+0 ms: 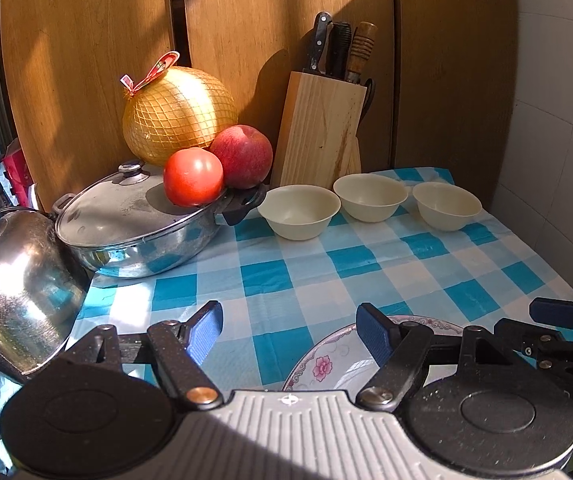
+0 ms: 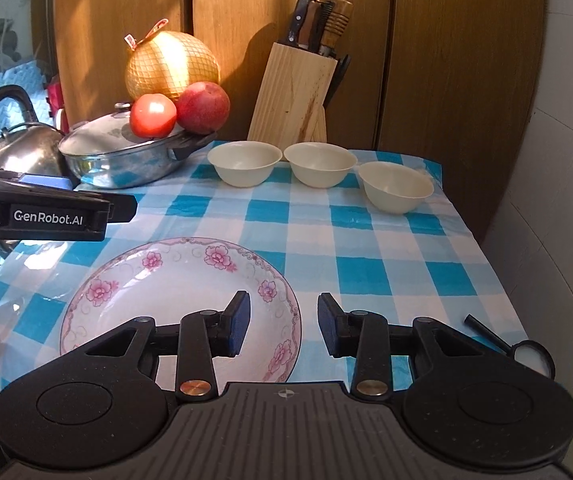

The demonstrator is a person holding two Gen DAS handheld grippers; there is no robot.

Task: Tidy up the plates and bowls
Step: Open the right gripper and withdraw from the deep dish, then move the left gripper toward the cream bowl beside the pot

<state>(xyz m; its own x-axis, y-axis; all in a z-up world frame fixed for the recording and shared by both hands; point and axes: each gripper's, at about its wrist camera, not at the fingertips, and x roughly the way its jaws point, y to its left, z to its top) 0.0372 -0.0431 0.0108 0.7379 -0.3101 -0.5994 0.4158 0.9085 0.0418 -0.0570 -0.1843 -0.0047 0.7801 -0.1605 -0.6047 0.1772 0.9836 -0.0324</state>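
Where the checked cloth (image 2: pixel 366 248) runs nearest the cameras, the flowered plate (image 2: pixel 178 296) lies flat on it, toward the left of the right wrist view, its near rim hidden under the gripper body. The right gripper (image 2: pixel 283 328) hangs over the plate's right edge with its jaws parted and nothing between them: the left pad is over the plate's inside, the right pad over bare cloth just past the rim. The left gripper (image 1: pixel 288 334) stands wider apart, also empty, its right finger (image 1: pixel 372 334) over the plate's far rim and its left finger over cloth.

To the right of the plate, near the cloth's right border, a small black-handled round thing (image 2: pixel 526 354) lies close to the edge. The cloth's right side ends just short of a pale wall (image 2: pixel 558 160), so room is tight there.

Beyond the plate a broad stretch of cloth is open up to the bowls. Three cream bowls stand upright in a row near the far edge: the left bowl (image 2: pixel 244 162) and middle bowl (image 2: pixel 319 164) have rims touching or nearly so, and the right bowl (image 2: pixel 396 186) sits a little nearer, slightly apart, close to the far right corner.

At the left edge a kettle (image 1: pixel 18 280) and a lidded pan (image 1: pixel 138 228) crowd the cloth's border; a tomato (image 1: pixel 192 176) and apple (image 1: pixel 242 156) rest on the pan, with a netted pomelo (image 1: pixel 178 114) behind. A knife block (image 1: pixel 320 136) stands behind the bowls against the wood panels (image 1: pixel 86 60).
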